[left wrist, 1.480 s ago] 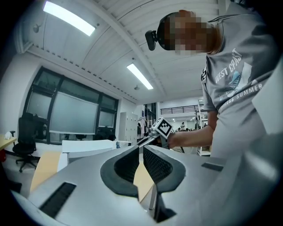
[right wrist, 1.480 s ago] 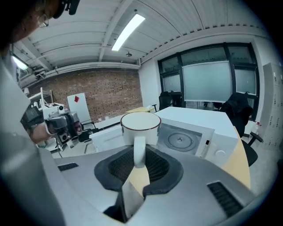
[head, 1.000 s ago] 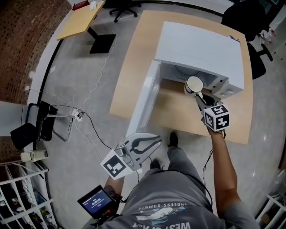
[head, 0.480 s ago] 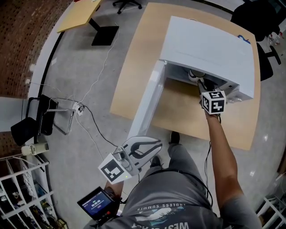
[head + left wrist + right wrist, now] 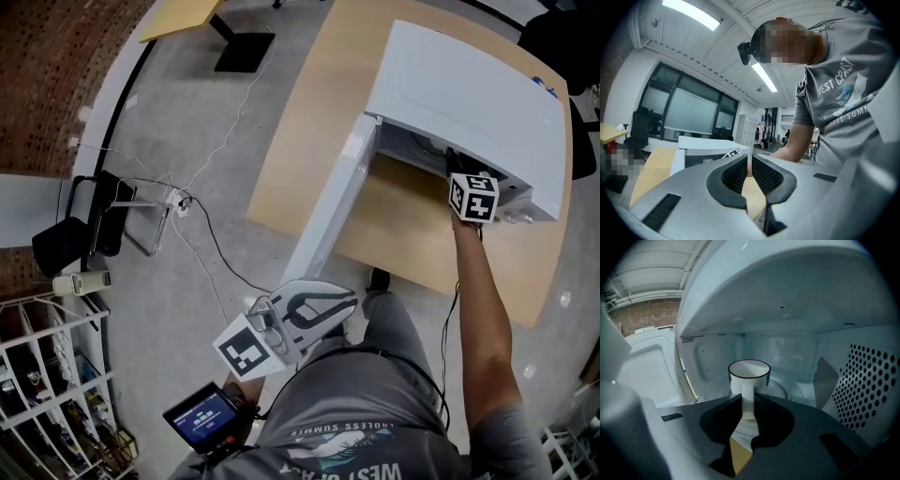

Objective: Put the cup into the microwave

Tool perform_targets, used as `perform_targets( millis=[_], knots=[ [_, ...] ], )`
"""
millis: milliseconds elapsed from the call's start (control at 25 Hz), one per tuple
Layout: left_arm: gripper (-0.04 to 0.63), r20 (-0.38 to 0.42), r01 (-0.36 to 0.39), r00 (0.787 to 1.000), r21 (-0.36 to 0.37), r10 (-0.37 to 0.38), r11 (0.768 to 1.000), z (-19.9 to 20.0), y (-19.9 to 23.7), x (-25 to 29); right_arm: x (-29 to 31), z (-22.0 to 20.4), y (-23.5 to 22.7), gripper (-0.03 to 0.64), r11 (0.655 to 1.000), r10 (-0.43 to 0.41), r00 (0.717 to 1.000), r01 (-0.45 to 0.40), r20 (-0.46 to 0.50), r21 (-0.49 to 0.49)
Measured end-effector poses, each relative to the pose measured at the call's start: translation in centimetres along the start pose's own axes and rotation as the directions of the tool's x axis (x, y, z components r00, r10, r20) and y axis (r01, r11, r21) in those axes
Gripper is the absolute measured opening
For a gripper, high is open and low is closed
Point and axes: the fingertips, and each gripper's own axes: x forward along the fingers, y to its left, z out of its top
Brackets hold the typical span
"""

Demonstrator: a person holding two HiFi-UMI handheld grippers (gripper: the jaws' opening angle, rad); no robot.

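- Close by the person's waist, the left gripper (image 5: pixel 750 165) hangs idle, fingers pressed together on nothing.
- Across the table (image 5: pixel 309 112), past the swung-open door (image 5: pixel 328 220), the right gripper (image 5: pixel 747 405) reaches into the microwave (image 5: pixel 469 94), fingers clamped on the handle of the cup (image 5: pixel 749 375).
- The cup is upright inside the cavity. It looks like glazed ceramic: stiff, slick and chippable, so the handle is the sound hold.

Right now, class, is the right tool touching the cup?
Touching. The right gripper view shows the right tool with its jaws clamped on the handle of the cup, no gap either side.
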Motion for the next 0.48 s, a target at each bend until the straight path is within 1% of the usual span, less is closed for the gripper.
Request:
perform_targets(
  millis=[200,360,480],
  knots=[
    [0.028,-0.004,-0.015,1.000,0.005,0.015,1.000,0.5,0.2,0.4,1.5,0.1,-0.6,0.071,1.000,-0.002,1.000,0.002,0.007,-0.005],
    [0.028,0.031,-0.002,1.000,0.022,0.001,1.000,1.8,0.3,0.8,1.5,1.3,-2.4,0.071,0.999,-0.029,0.999,0.029,0.035,-0.018],
    [0.028,0.033,-0.013,0.999,0.010,0.013,1.000,1.3,0.0,-0.9,2.0,0.9,-1.2,0.071,0.999,-0.035,0.998,0.036,0.045,-0.026]
  ],
)
